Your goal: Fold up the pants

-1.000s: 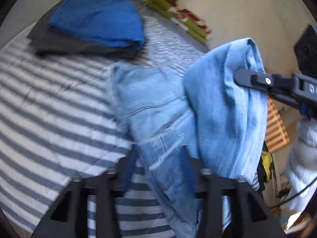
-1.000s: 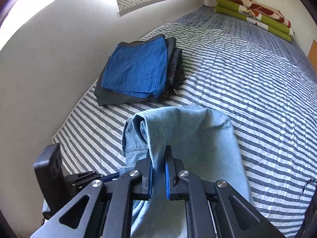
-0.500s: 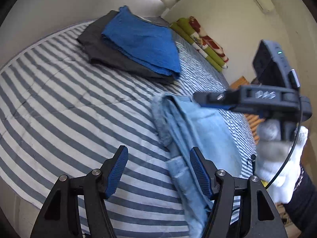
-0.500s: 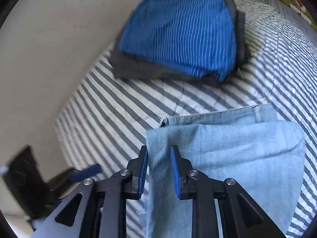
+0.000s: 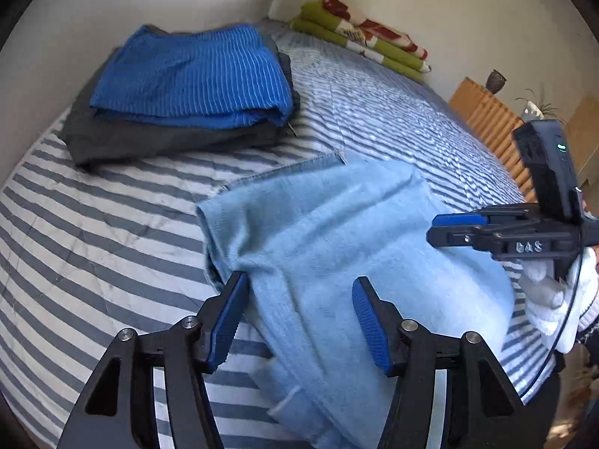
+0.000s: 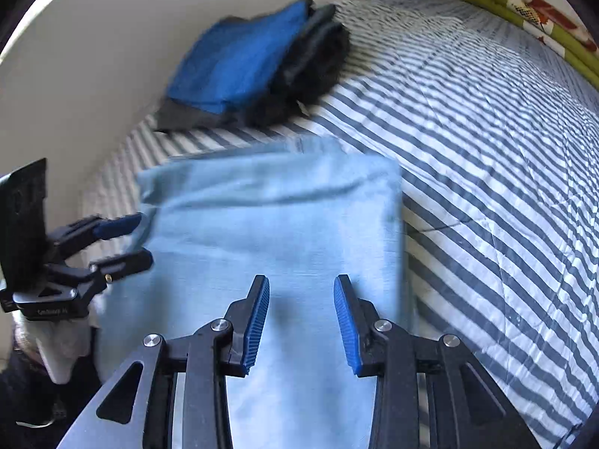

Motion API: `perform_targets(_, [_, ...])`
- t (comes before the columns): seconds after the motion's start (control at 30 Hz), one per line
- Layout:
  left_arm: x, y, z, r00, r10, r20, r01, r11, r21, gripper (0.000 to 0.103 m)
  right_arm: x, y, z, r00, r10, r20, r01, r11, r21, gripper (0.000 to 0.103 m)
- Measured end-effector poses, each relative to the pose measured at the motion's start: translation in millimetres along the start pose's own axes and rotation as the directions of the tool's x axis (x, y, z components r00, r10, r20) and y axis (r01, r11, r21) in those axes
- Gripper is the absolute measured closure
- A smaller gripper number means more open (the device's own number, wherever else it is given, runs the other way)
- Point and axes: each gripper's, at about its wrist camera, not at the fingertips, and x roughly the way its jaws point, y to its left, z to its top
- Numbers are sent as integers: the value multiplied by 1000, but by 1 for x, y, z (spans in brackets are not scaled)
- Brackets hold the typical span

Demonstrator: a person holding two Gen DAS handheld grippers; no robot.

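Note:
Light blue jeans (image 5: 337,224) lie folded flat on the striped bed, seen in both views (image 6: 280,217). My left gripper (image 5: 299,280) hovers over their near left edge; its jaws are closing, but the blue pads stand apart and do not press the cloth. The right gripper (image 6: 300,280) hangs just above the middle of the jeans, with its jaws opening and nothing pinched. In the left wrist view the right gripper (image 5: 438,228) comes in from the right, held by a white-gloved hand (image 5: 554,292). The left gripper (image 6: 146,239) shows at the jeans' left edge in the right wrist view.
A stack of folded clothes (image 5: 187,75), blue on dark grey, sits beyond the jeans near the wall (image 6: 243,63). A green and red folded blanket (image 5: 363,37) lies at the bed's far end. The striped cover (image 5: 75,224) stretches around. A wooden slatted piece (image 5: 483,119) stands at the right.
The right gripper brought the raised jeans fold down onto the bed and let go of it. The left gripper backed off the cloth and now sits over the near edge.

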Motion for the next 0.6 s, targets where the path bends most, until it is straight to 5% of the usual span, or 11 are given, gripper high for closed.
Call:
perform_targets(0.1, [-6,13,-1,999,22,-37,-25,996,-83,40,-11,-23,10,991,115,62,-119,990,77,70])
perform_targets(0.17, [-16,23,-3,999,14,-39,-20,987,-160,38,-28,-41,13,989,96,112,-108,987,116,53])
perform_targets(0.23, [-18,33,0,999,-24,-23,18,974,-225,19,-35,-60,12,990,60,127,-77,988,131,48])
perform_targets(0.37, [3,35,3,993,-58,-101,23,947,-319,13,-5,-79,17,976,216,26,-217,962,167,48])
perform_targets(0.5, [20,24,2,986,-49,-156,1,956,-292,13,25,-61,24,976,211,-52,-207,975,78,48])
perform_targets(0.6, [35,26,0,983,-75,-170,14,942,-335,13,37,-55,30,964,256,-71,-254,967,32,39])
